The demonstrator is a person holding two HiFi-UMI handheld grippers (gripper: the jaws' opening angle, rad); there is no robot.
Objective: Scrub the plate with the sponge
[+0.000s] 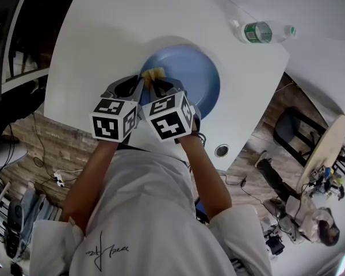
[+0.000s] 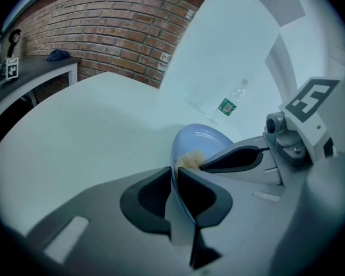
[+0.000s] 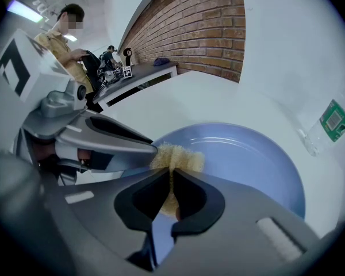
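Note:
A blue plate [image 1: 190,76] lies on the white table [image 1: 98,45]. My left gripper [image 1: 132,85] is shut on the plate's near rim; in the left gripper view the thin rim runs between its closed jaws [image 2: 174,176], with the plate [image 2: 210,140] beyond. My right gripper [image 1: 161,85] is shut on a yellow sponge [image 1: 154,73], which rests on the plate's near-left edge. In the right gripper view the sponge [image 3: 178,157] sticks out past the closed jaws [image 3: 172,180] over the plate [image 3: 253,160]. The sponge [image 2: 190,161] also shows in the left gripper view.
A clear water bottle [image 1: 263,32] with a green label lies on the table beyond the plate. A cable hole [image 1: 221,150] sits near the table's edge. A chair [image 1: 292,130] and a round table [image 1: 328,148] stand to the right. A person [image 3: 63,36] stands far off.

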